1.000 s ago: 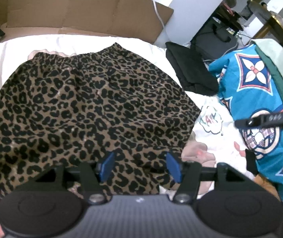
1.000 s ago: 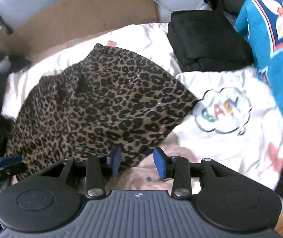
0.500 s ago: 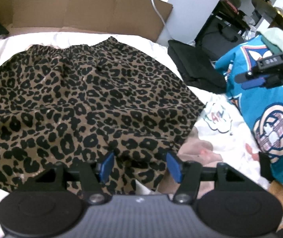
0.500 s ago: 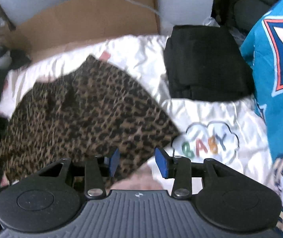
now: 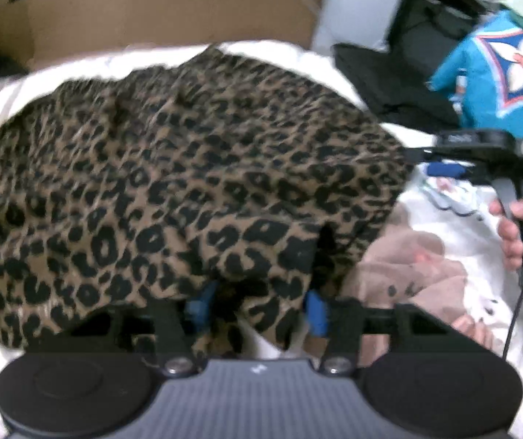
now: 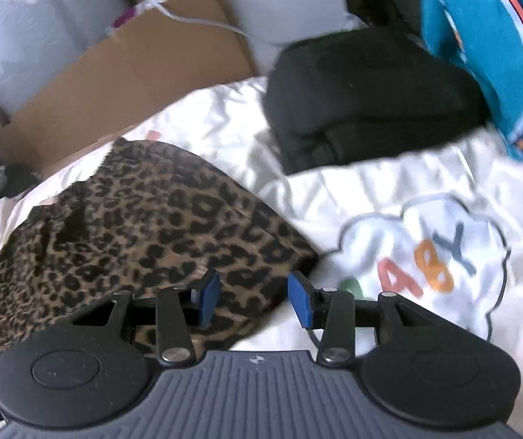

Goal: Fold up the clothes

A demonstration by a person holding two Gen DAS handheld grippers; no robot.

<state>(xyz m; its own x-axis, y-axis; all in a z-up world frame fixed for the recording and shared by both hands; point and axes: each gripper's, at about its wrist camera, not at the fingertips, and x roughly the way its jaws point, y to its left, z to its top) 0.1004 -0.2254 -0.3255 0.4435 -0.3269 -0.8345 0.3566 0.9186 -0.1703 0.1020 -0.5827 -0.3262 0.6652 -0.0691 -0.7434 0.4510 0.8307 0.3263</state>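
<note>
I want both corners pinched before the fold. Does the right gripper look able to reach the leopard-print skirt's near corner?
Probably yes. The right gripper hangs with jaws apart just above the leopard-print skirt, its hem corner lying between the pads on the white quilt, with nothing covering it.

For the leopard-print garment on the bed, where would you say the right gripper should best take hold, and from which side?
Probably the near right corner of the leopard-print garment, where its edge ends on the white bedding. Come from the right side, low over the bedding, so one finger can slide under the flat hem. The right gripper hangs open just above that corner; the left gripper has cloth bunched between its closing jaws.
</note>
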